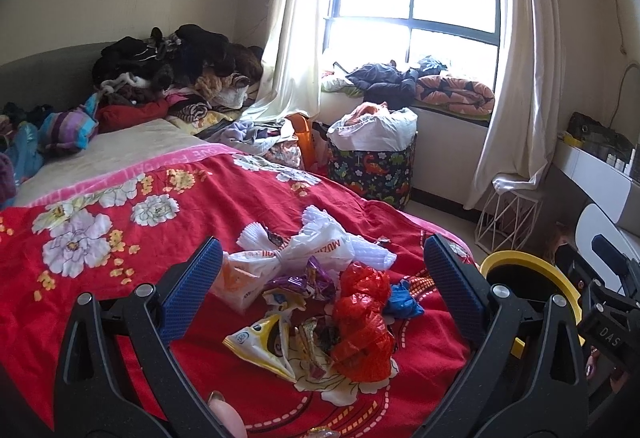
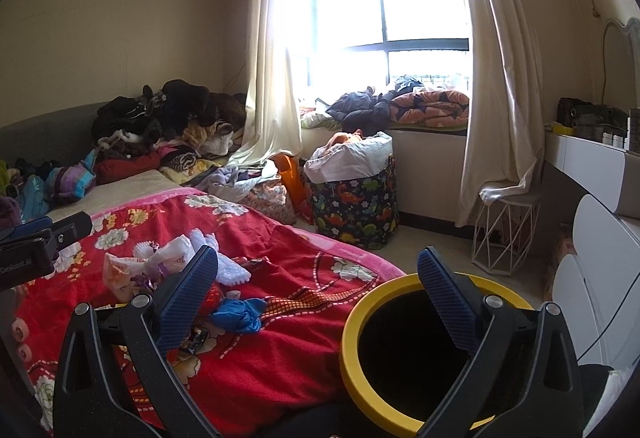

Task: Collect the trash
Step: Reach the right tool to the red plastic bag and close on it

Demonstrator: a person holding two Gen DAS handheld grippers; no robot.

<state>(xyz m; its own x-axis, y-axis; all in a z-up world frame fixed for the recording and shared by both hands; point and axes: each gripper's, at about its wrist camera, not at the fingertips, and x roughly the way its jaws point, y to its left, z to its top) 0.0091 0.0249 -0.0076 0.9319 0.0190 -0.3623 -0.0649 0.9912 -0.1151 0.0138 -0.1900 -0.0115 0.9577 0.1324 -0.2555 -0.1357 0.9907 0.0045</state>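
A heap of trash lies on the red flowered blanket (image 1: pixel 100 238): a white plastic bag (image 1: pixel 304 250), a crumpled red bag (image 1: pixel 362 326), a purple wrapper (image 1: pixel 304 280), a yellow-white snack packet (image 1: pixel 264 342) and a blue scrap (image 1: pixel 404 300). My left gripper (image 1: pixel 322 270) hangs open just above and around this heap, holding nothing. A yellow-rimmed black bin (image 2: pixel 400 354) stands beside the bed. My right gripper (image 2: pixel 320 278) is open over the bin's near rim and the blanket edge, empty. The blue scrap (image 2: pixel 240 312) and the white bag (image 2: pixel 160 258) show left of it.
Piled clothes (image 1: pixel 172 66) cover the head of the bed. A dinosaur-print hamper (image 2: pixel 356 194) stands on the floor by the window, a white wire stool (image 2: pixel 504 234) under the curtain. White drawers (image 2: pixel 600 238) line the right wall. A fingertip (image 1: pixel 224 410) shows at the bottom edge.
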